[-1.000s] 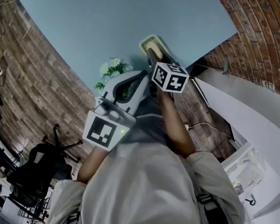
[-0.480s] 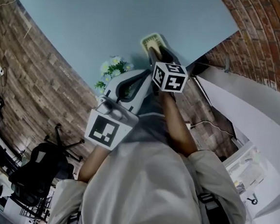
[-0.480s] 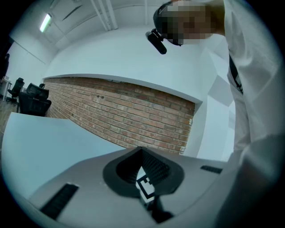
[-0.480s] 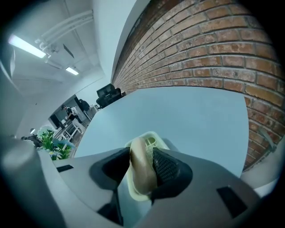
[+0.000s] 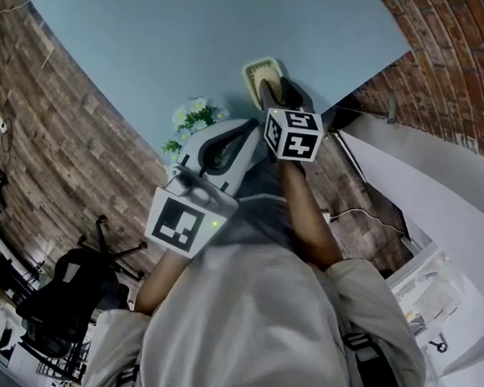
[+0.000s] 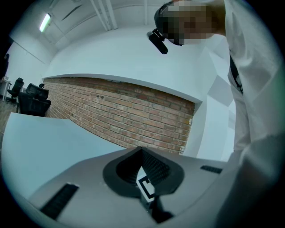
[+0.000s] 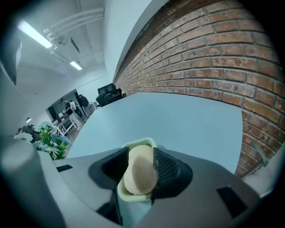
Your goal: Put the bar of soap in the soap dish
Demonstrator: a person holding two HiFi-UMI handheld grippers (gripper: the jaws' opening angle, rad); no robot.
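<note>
While the pale blue table (image 5: 138,36) runs up to a brick wall (image 7: 213,58), the soap (image 7: 139,171) sits in the soap dish (image 7: 141,142) between the right gripper (image 7: 140,161)'s jaws, which have just been opening and now stand released. The left gripper (image 6: 141,156) stays clenched and empty near flowers (image 5: 197,115).

Right hand-held gripper (image 5: 276,90) at the soap dish (image 5: 256,68) on the blue table (image 5: 180,31).

Pale blue table (image 5: 154,37), smooth bare top; pale green soap dish (image 5: 261,74) standing on it near one edge; flowering plant (image 5: 196,119) also on it, beside another edge, apart from the dish.
</note>
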